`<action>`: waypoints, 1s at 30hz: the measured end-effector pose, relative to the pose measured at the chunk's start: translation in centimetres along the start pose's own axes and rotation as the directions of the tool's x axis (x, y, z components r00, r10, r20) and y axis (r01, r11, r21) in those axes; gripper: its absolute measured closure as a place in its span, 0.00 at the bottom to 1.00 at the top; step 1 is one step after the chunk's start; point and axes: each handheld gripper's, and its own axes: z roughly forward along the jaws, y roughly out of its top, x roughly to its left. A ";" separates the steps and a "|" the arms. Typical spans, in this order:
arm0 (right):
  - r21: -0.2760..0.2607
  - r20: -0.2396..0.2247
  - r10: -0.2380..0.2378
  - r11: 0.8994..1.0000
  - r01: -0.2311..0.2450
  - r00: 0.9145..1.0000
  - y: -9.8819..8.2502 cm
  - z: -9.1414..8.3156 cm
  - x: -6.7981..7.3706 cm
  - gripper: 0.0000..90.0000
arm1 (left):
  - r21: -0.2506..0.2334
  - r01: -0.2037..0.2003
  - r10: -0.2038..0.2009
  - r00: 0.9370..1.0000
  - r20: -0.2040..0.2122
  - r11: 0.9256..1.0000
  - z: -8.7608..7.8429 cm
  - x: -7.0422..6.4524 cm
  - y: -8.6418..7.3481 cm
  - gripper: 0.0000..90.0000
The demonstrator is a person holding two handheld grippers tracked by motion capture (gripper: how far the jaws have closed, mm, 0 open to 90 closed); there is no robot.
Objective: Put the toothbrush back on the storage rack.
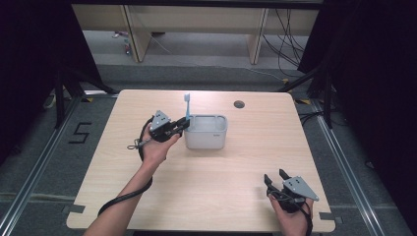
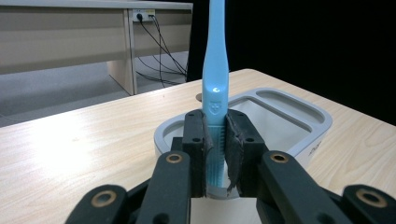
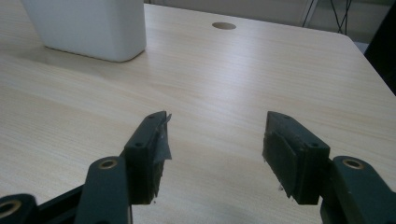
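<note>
Toothbrush (image 2: 215, 60), light blue, stands upright in the left claw (image 2: 215, 140), whose two black jaws are pinched shut on the ribbed lower part of its handle. From the high view the left claw (image 1: 178, 127) holds it at the left rim of a grey-white bin (image 1: 206, 132), with the brush head uppermost and the handle's lower end just over or just inside that rim; I cannot tell whether it touches the bin (image 2: 299, 121).

By its look the toothbrush is a thin, stiff plastic stick, very light, smooth on its upper shaft and so liable to slip or swivel between flat pads. The ribbed grip zone low on the handle, where the jaws already sit, seems the best hold; the bristle end should be left alone.

Farther out, the bin sits on the pale wooden table (image 1: 216, 182) toward its far middle, and its inside is split into compartments, which look empty as far as can be seen. The right claw (image 1: 275, 178) rests near the table's near right corner, well apart from the bin, its jaws spread wide with nothing between them (image 3: 215, 154).

Count: one toothbrush, one bin, two claws, one table with one round cable hole (image 1: 239, 104).
</note>
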 end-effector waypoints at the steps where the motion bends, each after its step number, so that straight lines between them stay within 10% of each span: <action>1: 0.005 -0.003 0.008 1.000 -0.008 1.000 0.0 0.0 0.0 0.46 | 0.004 -0.002 0.002 1.000 -0.001 1.000 0.0 0.0 0.0 0.87; 30: 0.018 0.003 0.013 1.000 -0.013 1.000 0.0 -0.1 0.2 0.45 | 0.085 -0.016 0.017 1.000 -0.015 0.996 0.0 -0.3 0.1 0.86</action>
